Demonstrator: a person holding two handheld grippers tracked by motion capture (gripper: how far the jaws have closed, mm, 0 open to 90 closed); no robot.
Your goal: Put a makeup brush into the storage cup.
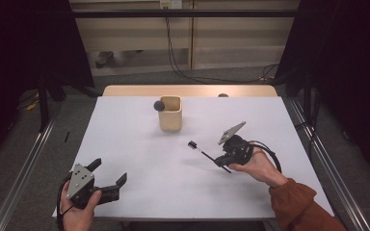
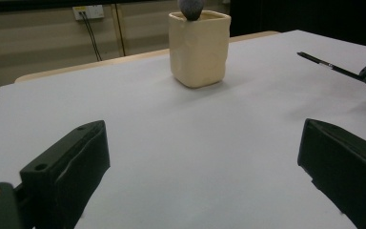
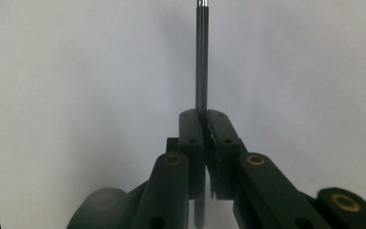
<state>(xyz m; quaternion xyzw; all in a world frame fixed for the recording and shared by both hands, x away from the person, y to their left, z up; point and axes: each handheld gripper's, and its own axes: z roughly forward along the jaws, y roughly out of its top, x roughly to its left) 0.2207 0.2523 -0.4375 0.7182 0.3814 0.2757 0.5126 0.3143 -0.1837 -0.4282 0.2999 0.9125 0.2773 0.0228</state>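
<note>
The brush (image 1: 203, 154) is a thin black stick w/ a small dark head, and it sits clamped between the closed jaws of the right gripper (image 1: 220, 160). In the right gripper view its handle (image 3: 201, 62) runs straight out ahead of the fingertips (image 3: 190, 125), in one line w/ the jaws, and a short end pokes out behind them. So the long axis of the brush is the same as the axis of the gripper. In the high view the head points away from the fingers, up-left, toward the cup (image 1: 170, 113).

The cup, cream color, stands upright on the white table (image 1: 125, 144), ahead of the brush tip and well apart from it. A 2nd brush w/ a round grey head (image 1: 159, 105) already leans at its rim.

I judge the next move is to bring the brush over the cup mouth and tip it more upright, head up or down I cannot say. The right hand is clearly nearer to the cup.

The left gripper (image 1: 110, 175) rests near the table's front edge, jaws wide open, nothing between the fingers (image 2: 66, 167); the cup is far ahead of them.
</note>
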